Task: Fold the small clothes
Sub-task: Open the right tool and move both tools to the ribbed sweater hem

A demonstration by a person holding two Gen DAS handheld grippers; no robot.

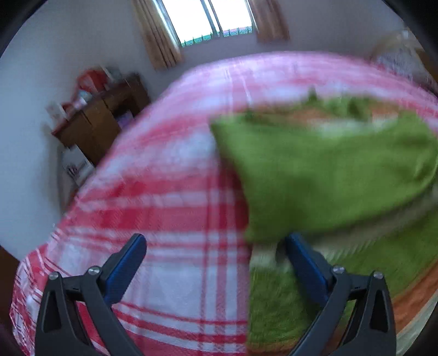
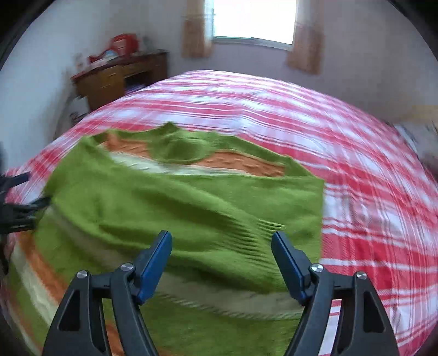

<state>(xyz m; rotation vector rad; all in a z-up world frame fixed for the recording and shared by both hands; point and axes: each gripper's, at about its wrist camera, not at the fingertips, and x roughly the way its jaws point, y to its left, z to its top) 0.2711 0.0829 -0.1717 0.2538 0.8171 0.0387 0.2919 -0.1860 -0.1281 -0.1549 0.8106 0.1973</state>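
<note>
A small green knitted sweater (image 2: 191,208) with orange and cream stripes lies on the red-and-white checked bed cover (image 2: 356,169), its lower part folded up over the chest. In the left wrist view the sweater (image 1: 328,175) fills the right side. My left gripper (image 1: 216,242) is open over the sweater's left edge, its right finger at the fold; it also shows in the right wrist view (image 2: 19,202) at the far left. My right gripper (image 2: 221,241) is open and empty just above the folded part. Both views are blurred.
A wooden desk (image 2: 115,79) with red bags and clutter stands against the far left wall. A curtained window (image 2: 254,19) is behind the bed. The bed's left edge (image 1: 82,186) drops to the floor. More fabric lies at the bed's right end (image 2: 416,137).
</note>
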